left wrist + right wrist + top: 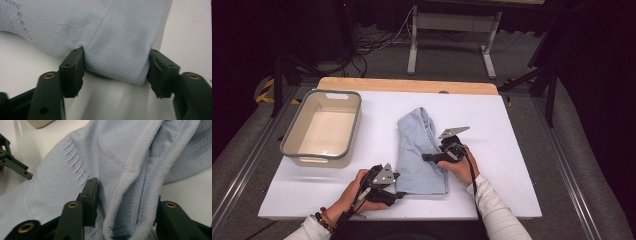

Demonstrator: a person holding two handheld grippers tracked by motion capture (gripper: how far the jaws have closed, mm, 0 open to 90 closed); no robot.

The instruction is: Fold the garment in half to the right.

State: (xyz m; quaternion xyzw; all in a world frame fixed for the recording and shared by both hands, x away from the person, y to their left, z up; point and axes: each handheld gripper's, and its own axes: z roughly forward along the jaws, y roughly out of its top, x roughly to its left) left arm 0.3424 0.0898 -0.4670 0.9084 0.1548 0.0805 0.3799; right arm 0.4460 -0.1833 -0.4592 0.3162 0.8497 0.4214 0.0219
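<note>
A light blue knit garment [418, 150] lies folded on the white table top [497, 150]. My left gripper [400, 194] is at the garment's near left corner. In the left gripper view its jaws [115, 57] stand open on either side of the ribbed hem [120, 60], which lies flat on the table. My right gripper [426, 157] rests on the garment's right side. The right gripper view shows it [126, 195] open, with the thick ribbed edge [130, 195] bunched between its jaws. The garment's cloth [75, 157] spreads out beyond.
A beige tub with a grey rim [357, 120] sits at the table's far left. A wooden strip [407, 85] borders the far edge. Beyond it are cables and a table frame [452, 30] on the floor. The other gripper [12, 162] shows at the left of the right gripper view.
</note>
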